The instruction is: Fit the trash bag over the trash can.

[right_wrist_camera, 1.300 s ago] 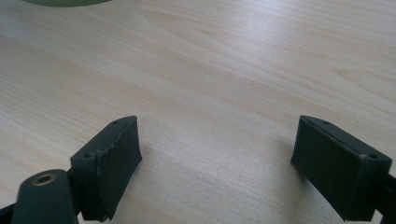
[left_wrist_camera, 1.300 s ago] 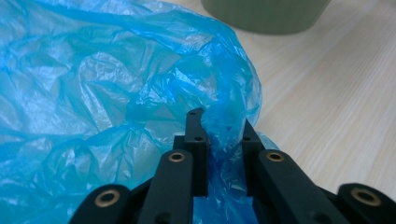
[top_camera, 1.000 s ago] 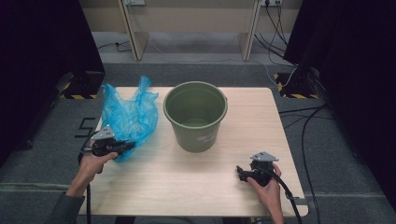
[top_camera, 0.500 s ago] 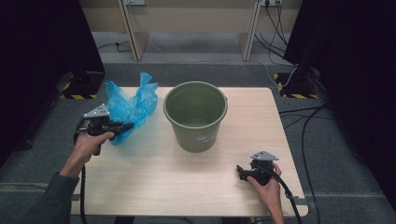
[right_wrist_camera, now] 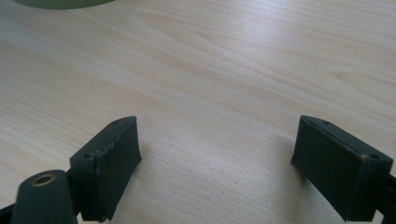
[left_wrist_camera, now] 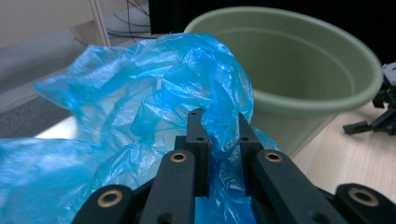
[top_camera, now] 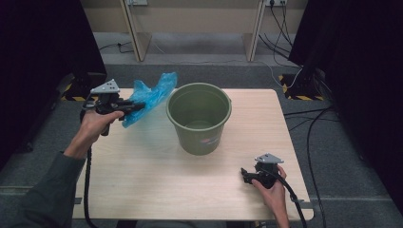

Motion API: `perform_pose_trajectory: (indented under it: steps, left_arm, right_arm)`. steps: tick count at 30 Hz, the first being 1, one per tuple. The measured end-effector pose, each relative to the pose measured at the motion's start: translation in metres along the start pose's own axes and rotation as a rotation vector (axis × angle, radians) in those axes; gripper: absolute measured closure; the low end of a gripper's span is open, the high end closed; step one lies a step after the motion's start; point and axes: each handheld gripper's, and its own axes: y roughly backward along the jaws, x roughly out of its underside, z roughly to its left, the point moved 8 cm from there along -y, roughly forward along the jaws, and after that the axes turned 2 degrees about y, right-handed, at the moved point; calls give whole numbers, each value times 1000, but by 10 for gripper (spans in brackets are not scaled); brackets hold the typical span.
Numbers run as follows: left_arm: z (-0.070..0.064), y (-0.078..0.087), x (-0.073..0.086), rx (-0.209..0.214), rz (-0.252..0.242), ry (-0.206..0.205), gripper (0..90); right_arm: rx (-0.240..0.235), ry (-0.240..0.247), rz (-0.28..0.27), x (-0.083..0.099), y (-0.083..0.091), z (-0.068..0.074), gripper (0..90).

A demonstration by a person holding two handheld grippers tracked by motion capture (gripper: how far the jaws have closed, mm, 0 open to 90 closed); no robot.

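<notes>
A crumpled blue plastic bag (top_camera: pixel 151 97) hangs in the air at the table's far left, just left of a green bucket (top_camera: pixel 199 116). My left gripper (top_camera: pixel 138 106) is shut on the bag. In the left gripper view the bag (left_wrist_camera: pixel 140 107) bunches between my black jaws, with the left gripper (left_wrist_camera: pixel 220 133) pointing at the bucket's rim (left_wrist_camera: pixel 299 98). My right gripper (top_camera: pixel 244 174) rests low on the table near the front right corner. In the right gripper view the right gripper (right_wrist_camera: pixel 217 154) stands open over bare wood, nothing between its jaws.
The light wooden table (top_camera: pixel 157 185) holds the upright bucket in its middle. Cables (top_camera: pixel 318 142) run over the grey floor at the right. Dark curtains stand on both sides, and wooden furniture legs (top_camera: pixel 133 28) stand beyond the table.
My left gripper has lifted the blue bag off the table and carried it up and toward the bucket. The right gripper has stayed where it was.
</notes>
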Motion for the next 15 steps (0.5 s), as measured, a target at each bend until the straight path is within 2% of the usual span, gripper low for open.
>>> perform_pose_trajectory:
  steps: [3,4,7,8,11,15]
  left_arm:
    - [-8,-8,-22,5,-8,-31,817]
    - [-8,-8,-22,5,-8,-31,817]
    - [-23,-21,-47,14,-16,-75,817]
    - [-23,-21,-47,14,-16,-75,818]
    - [-42,-37,-67,31,-5,-128,817]
    - [-63,-57,-84,49,11,-175,818]
  right_arm:
    - [0,-4,1,0,0,0,148]
    - [0,-4,1,0,0,0,148]
    - [0,-4,1,0,0,0,148]
    - [0,-4,1,0,0,0,148]
    - [1,3,1,0,0,-1,148]
    - [1,2,1,0,0,-1,148]
